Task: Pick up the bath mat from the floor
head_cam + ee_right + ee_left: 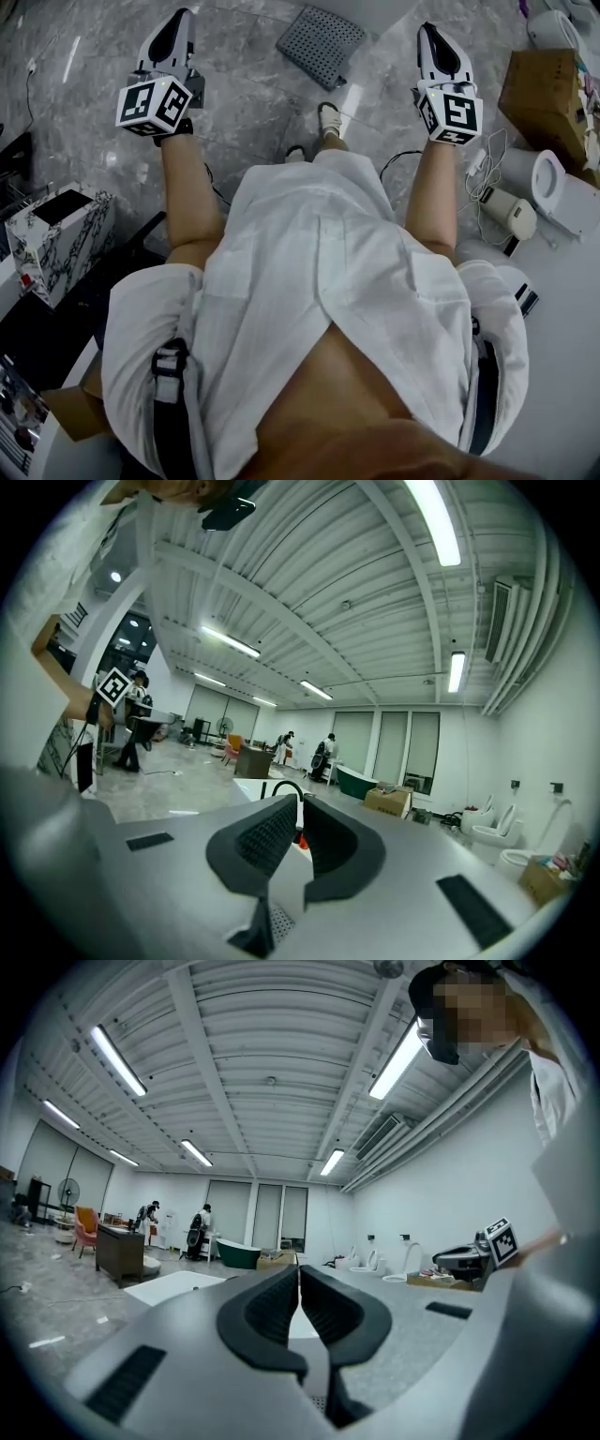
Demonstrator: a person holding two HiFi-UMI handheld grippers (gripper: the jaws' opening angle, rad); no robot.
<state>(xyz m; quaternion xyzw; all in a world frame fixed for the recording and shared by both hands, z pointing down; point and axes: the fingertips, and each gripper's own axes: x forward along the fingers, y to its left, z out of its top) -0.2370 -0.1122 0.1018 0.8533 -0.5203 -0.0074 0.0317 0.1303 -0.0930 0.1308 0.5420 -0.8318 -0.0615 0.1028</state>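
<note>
The bath mat (322, 42), grey and dotted with holes, lies flat on the marble floor ahead of the person's feet, at the top of the head view. Neither gripper touches it. My left gripper (176, 23) is held up at the left, short of the mat and to its left. My right gripper (431, 36) is up at the right, beside the mat's right edge. Both gripper views look level across a big room, and the mat is not in them. The left gripper (298, 1274) has its jaws together with nothing between them. The right gripper (300, 804) is likewise shut and empty.
A cardboard box (548, 89), a white toilet (555, 183) and a small white appliance with cables (506, 214) crowd the right side. A marble-patterned box (58, 239) stands at the left. People and a green bathtub (239, 1253) are far across the room.
</note>
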